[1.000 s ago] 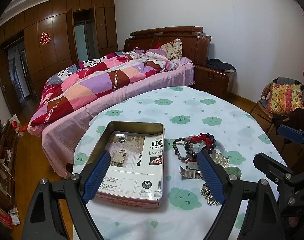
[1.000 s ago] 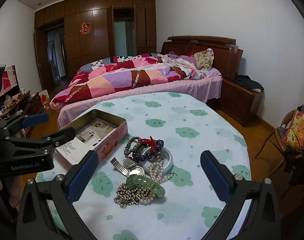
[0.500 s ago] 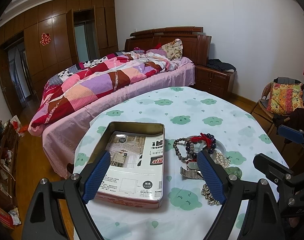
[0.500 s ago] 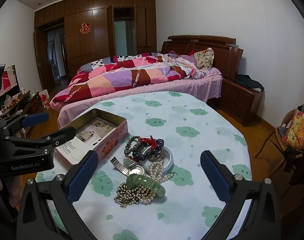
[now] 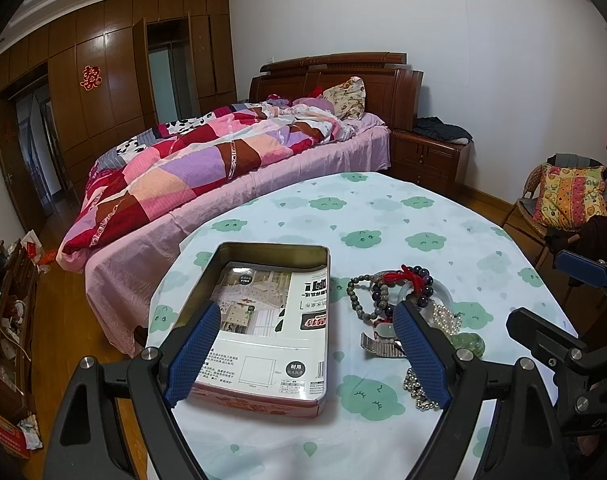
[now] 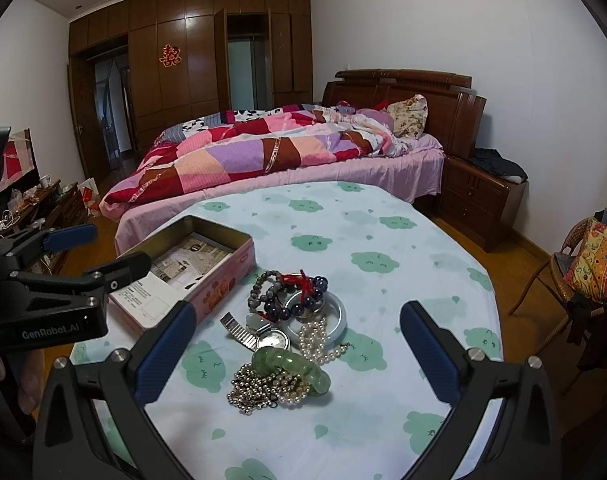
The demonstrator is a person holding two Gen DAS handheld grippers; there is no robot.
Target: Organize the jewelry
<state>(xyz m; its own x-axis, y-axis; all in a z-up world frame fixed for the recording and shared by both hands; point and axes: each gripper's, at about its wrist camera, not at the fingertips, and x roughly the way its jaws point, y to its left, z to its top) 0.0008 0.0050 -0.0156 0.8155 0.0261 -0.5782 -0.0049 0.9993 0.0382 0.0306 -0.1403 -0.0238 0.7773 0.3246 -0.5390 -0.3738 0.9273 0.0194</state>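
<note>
Both tools spread wide, gripping nothing, held above the near edge of the bench.

Left tool: directly ahead between its blue fingers, an open tin lined with printed paper; just right of the tin, half hidden behind the right finger, the jewelry pile.

Right tool: straight ahead between the fingers, the same pile, with dark bead bracelets and a red tassel farthest, a pale bangle, a watch, pearls, and nearest, a green jade bangle lying across a silver bead chain. Tin to the front-left, with the left tool over it.
</note>
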